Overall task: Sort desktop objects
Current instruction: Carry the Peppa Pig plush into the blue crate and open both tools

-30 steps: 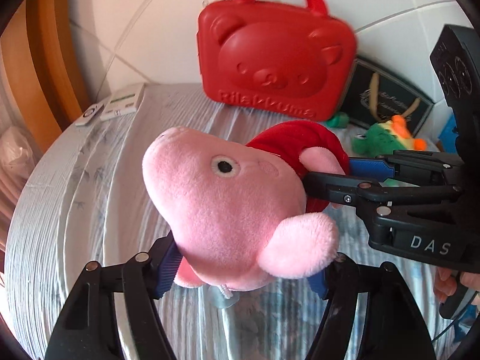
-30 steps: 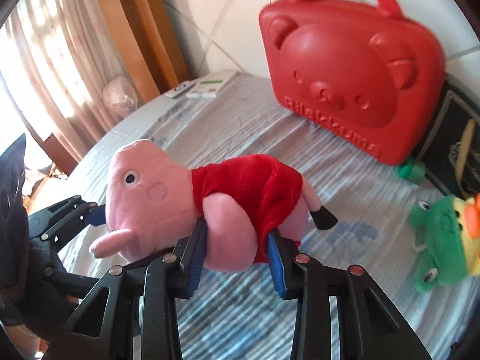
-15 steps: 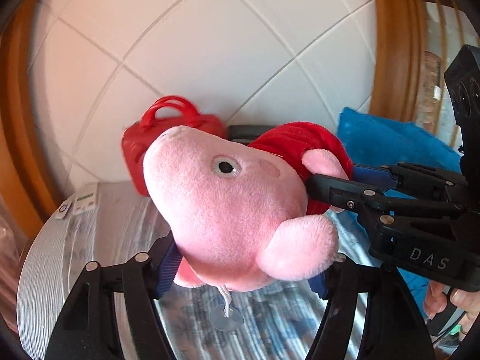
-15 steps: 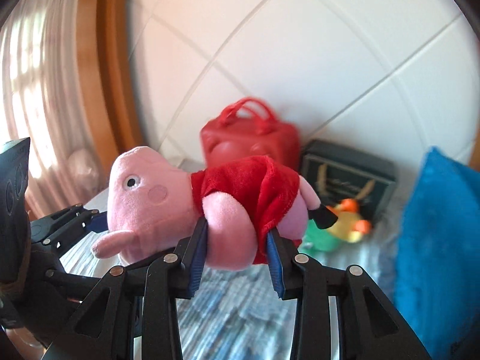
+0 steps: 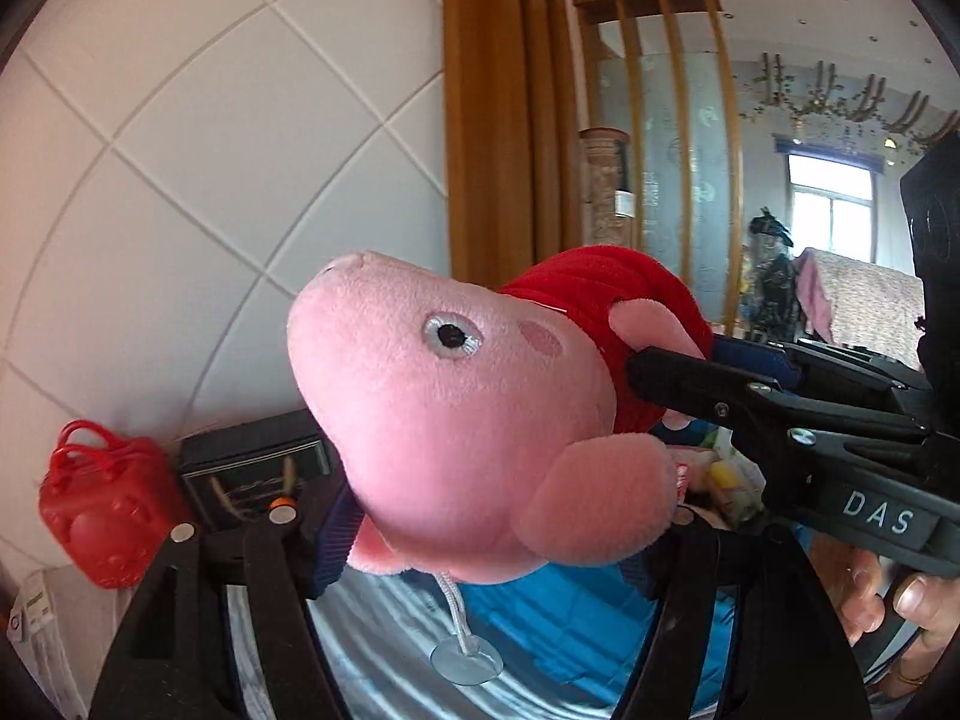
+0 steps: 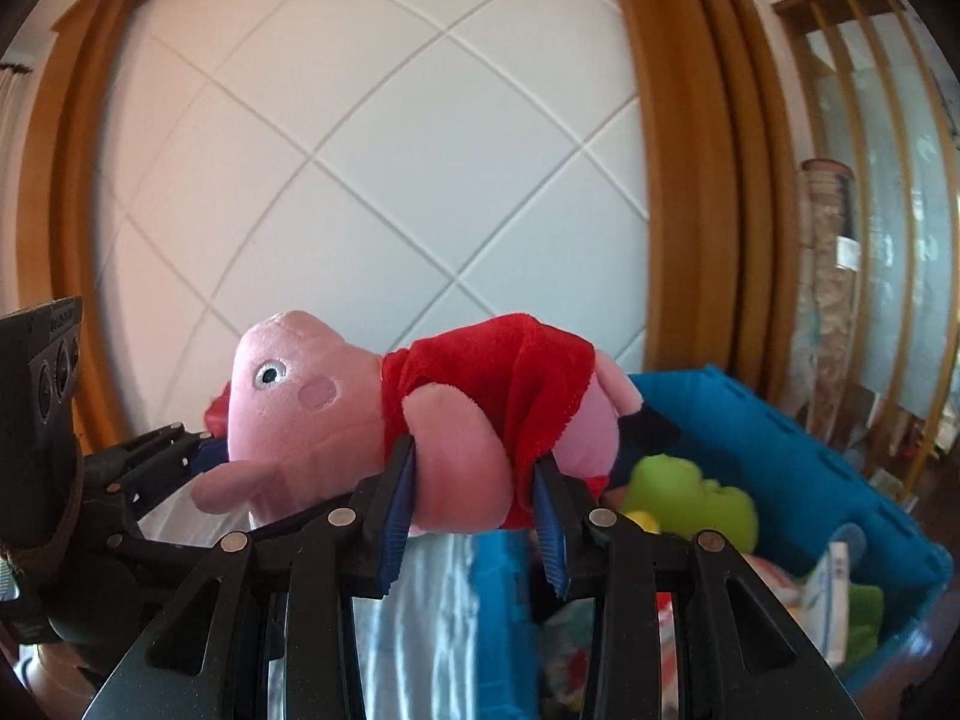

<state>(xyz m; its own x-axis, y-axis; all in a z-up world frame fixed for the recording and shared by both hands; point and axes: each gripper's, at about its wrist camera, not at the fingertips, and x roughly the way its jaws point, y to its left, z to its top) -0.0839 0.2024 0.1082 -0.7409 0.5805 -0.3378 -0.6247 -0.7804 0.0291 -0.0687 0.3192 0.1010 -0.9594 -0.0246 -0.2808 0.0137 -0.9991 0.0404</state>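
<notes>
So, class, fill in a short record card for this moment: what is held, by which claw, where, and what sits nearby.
held object: pink plush pig in a red dress
left claw: shut on the pig's head
right claw: shut on the pig's arm and body
pig's position: lifted, lying sideways
hanging from pig: clear suction cup on a white cord
below right: blue fabric bin with a green plush toy
far left: red plastic bear case

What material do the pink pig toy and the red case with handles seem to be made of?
The pink pig toy in a red dress looks like soft plush: fuzzy, matte pile, stitched eye. The red bear-embossed case with handles seems moulded hard plastic, judging by its slight gloss and raised relief.
</notes>
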